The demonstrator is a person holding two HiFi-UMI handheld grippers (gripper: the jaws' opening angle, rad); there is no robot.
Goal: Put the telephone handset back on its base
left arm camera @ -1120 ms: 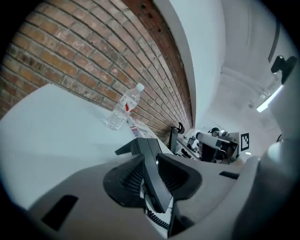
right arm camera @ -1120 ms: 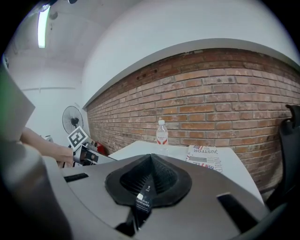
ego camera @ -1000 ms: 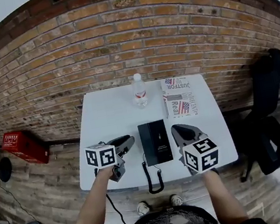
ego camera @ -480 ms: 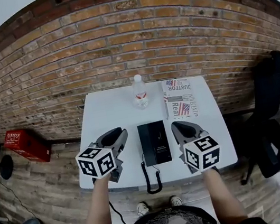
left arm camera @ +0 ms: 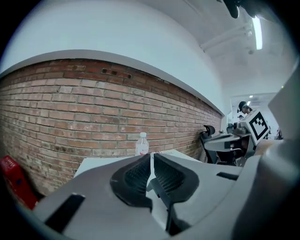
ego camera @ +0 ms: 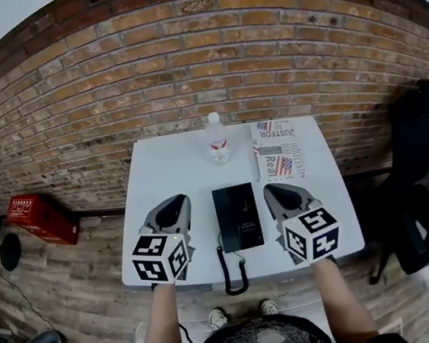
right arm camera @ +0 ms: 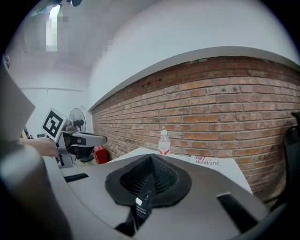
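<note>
A black telephone [ego camera: 236,217] lies on the white table [ego camera: 172,166] near its front edge, and its coiled cord [ego camera: 233,274] hangs over that edge. The handset seems to rest along the left side of the base, though I cannot tell for sure. My left gripper [ego camera: 170,208] hovers left of the phone, shut and holding nothing. To the phone's right my right gripper [ego camera: 278,194] is also shut and holds nothing. Both point towards the wall. The left gripper [left arm camera: 152,161] and right gripper [right arm camera: 150,164] hide the phone in their own views.
A water bottle [ego camera: 214,138] stands at the table's back middle, with a folded newspaper [ego camera: 278,155] to its right. A brick wall runs behind the table. A red crate [ego camera: 35,223] sits on the floor at left, a black office chair [ego camera: 412,173] at right.
My left gripper, which pointed right towards the phone at the table's front, has swung round to point straight ahead. The right gripper and phone have hardly moved.
</note>
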